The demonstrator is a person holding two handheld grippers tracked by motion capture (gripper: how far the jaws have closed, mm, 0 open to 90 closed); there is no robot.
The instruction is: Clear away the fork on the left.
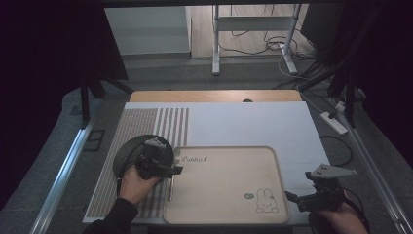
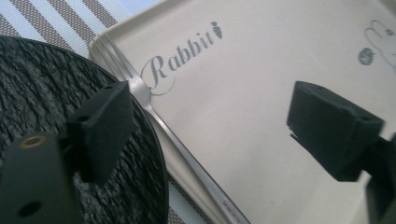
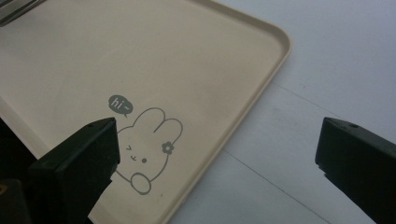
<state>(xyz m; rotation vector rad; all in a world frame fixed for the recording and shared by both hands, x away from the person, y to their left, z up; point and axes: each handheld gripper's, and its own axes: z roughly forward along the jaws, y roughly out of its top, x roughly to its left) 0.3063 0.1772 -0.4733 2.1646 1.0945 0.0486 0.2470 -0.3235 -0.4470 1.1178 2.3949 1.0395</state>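
Observation:
A beige tray (image 1: 224,185) printed with "Rabbit" and a small bunny lies on the mat near the front. Along its left rim rests a metal fork (image 1: 170,187), tines toward the far side. Left of the tray sits a black round plate (image 1: 127,157). My left gripper (image 1: 176,169) hovers over the plate's right edge and the tray's left rim. In the left gripper view its jaws stand wide apart, the gripper (image 2: 212,100) open and empty, with the fork (image 2: 144,93) lying below beside the plate (image 2: 37,93). My right gripper (image 1: 297,187) is open off the tray's right front corner; it (image 3: 219,135) frames the bunny corner of the tray (image 3: 140,56).
A white placemat (image 1: 243,126) with a brown striped band on its left covers the wooden table (image 1: 214,95). Beyond the table stand metal frame legs (image 1: 215,44) and loose cables; a power strip (image 1: 333,122) lies on the floor at the right.

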